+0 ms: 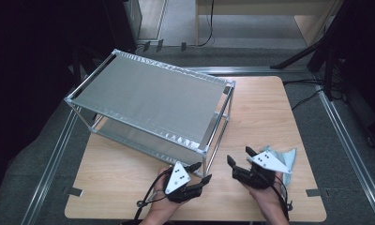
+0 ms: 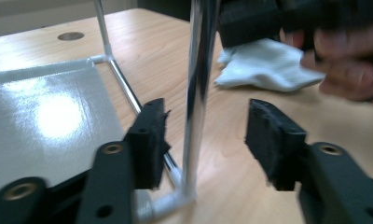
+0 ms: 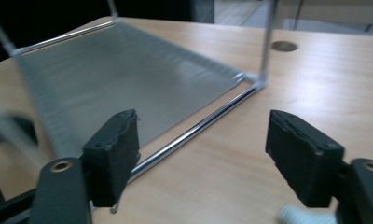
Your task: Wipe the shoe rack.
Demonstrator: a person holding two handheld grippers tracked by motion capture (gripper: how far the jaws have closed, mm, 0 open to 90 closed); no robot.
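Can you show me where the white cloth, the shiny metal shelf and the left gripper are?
white cloth (image 2: 264, 65): left gripper view, its middle.
metal shelf (image 1: 153, 96): high view, top panel.
left gripper (image 1: 200, 172): high view, between its fingertips.

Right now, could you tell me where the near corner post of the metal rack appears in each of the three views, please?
High view: the corner post stands low and centre, between the two grippers.
Left gripper view: the same post rises just left of centre, between the open jaws, touching neither pad.
Right gripper view: I cannot tell which upright is this post.
Shared landmark: the wooden table, under the rack in every view.
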